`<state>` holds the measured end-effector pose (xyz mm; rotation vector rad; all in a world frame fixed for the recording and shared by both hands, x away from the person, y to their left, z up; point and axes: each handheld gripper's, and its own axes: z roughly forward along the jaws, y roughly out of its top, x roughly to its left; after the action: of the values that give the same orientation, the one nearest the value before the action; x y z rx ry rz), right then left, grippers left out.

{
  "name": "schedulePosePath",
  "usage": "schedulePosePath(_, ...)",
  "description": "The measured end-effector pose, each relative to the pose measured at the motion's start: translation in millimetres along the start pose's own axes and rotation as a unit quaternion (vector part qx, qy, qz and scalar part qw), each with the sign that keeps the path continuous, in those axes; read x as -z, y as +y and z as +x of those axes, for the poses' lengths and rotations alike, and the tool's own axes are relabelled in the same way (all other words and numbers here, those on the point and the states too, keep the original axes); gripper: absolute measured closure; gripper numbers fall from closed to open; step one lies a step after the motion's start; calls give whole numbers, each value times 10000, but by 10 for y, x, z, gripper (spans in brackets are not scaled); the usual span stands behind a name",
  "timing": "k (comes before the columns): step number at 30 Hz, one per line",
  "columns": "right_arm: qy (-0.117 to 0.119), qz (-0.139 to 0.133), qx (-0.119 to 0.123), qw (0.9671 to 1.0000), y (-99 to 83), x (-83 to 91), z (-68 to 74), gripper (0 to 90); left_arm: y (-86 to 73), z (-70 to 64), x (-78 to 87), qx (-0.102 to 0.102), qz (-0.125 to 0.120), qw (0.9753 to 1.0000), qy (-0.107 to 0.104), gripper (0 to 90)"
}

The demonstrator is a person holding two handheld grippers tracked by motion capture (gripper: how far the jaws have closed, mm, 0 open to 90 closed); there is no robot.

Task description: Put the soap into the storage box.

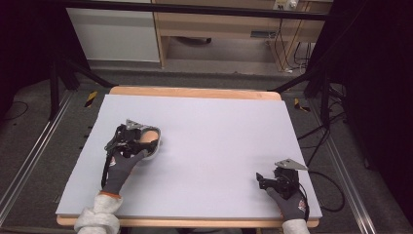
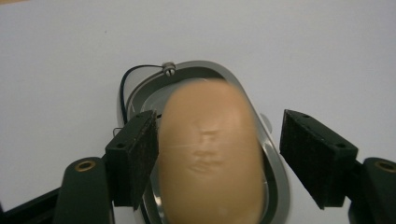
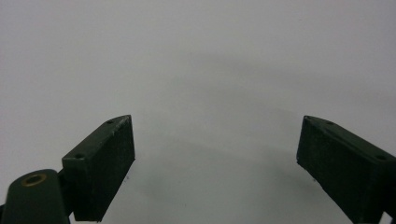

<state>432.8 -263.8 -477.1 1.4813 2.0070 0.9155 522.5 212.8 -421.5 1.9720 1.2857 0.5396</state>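
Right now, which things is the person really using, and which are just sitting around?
In use:
- left gripper, jaws open around the bread roll
- bread roll
- oval metal dish under the roll

Just there:
- right gripper, open over bare table
- table
- wooden cabinet behind

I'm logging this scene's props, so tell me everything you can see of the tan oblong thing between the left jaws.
The tan oblong thing is smooth, matte and rounded like a bread roll or potato, with faint creases on top; its material can't be told. It lies lengthwise in an oval metal dish on the pale table. The left hand-held gripper straddles it with jaws open: one pad is at or very near its side, the other stands clearly apart.
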Motion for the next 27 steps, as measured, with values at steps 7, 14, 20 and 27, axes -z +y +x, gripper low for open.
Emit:
schedulePosePath(7,-3,-2,-2,10000,0,1,1,114,20,-50,83,-105,-103,9999,-56,265)
schedulePosePath(14,9,-10,-42,10000,-2,7,-1,115,-69,-131,205,-186,-234,9992,-262,269)
schedulePosePath(20,-24,-28,-100,9999,-5,14,-4,114,-205,-150,355,-186,-369,9982,-427,268)
schedulePosePath(27,-20,-56,-123,9999,-15,17,-27,111,-399,-134,500,-217,-463,9977,-435,258)
